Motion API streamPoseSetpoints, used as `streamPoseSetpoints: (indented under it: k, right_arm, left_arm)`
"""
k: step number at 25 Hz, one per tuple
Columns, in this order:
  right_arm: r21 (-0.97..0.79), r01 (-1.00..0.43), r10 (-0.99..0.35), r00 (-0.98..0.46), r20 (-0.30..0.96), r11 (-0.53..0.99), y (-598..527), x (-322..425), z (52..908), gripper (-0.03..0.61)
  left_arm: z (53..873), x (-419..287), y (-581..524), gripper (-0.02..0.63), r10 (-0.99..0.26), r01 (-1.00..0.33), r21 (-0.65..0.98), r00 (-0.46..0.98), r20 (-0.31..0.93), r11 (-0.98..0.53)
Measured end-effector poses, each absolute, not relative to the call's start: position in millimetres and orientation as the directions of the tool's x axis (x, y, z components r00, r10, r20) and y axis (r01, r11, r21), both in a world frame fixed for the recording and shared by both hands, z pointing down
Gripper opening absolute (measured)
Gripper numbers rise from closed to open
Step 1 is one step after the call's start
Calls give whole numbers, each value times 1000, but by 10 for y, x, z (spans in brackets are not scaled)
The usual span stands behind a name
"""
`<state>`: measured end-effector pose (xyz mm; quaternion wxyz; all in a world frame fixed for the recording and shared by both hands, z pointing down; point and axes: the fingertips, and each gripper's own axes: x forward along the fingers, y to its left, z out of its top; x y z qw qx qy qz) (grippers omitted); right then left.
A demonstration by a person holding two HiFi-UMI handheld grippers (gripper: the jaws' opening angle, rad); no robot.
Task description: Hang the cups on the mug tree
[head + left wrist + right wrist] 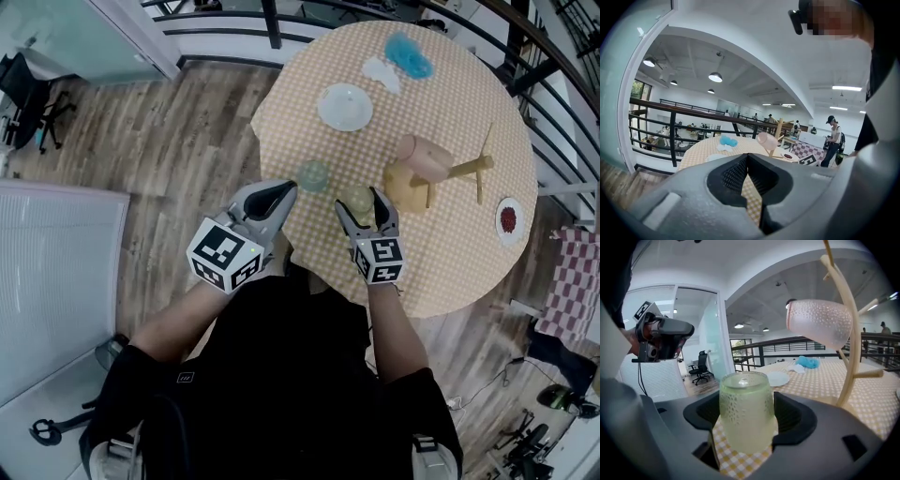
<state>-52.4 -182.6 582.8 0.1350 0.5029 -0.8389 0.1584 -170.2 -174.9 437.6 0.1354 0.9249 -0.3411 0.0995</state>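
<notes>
**Cups (three).** A translucent yellow-green dimpled cup (745,416) stands inverted, base up, between the jaws of the right gripper (360,208). The jaws are closed on it, with a pad against each flank. Whether its rim rests on the surface cannot be told. A translucent pink dimpled cup (421,156) hangs on a branch of the pale wooden mug tree (466,170), just beyond the right gripper. A pale blue-green cup (314,175) stands on the round, yellow-checked surface (450,262), beside the yellow-green cup and near the tip of the left gripper (281,192).

**Left gripper.** Its jaws are closed together and hold nothing.

**Other items (one each).** On the far part of the surface lie a round white plate (345,106), a crumpled blue cloth (408,54) and a white cloth (382,73). A small white dish with dark red contents (509,220) lies at the right edge.

**Views.** Only the head view shows the blue-green cup. Only the right gripper view shows the pads meeting the yellow-green cup. The left gripper view adds a black railing (670,126).
</notes>
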Motion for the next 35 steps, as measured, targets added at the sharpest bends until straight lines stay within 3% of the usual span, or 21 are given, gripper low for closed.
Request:
streamPoseSetpoints:
  k: [12, 23, 35]
  right_arm:
    - [-101, -818, -764, -566, 311, 566, -1268, -272, 5100, 350]
    - [-5, -669, -639, -713, 289, 743, -658, 624, 4717, 348]
    - [224, -558, -599, -768, 225, 799, -570, 937, 4079, 348]
  left_arm:
    - [4119, -1188, -1509, 6, -658, -693, 194, 721, 219, -695]
    - [3953, -292, -897, 6, -780, -806, 144, 592, 202, -574]
    - [3843, -120, -508, 6, -869, -884, 158, 464, 170, -440]
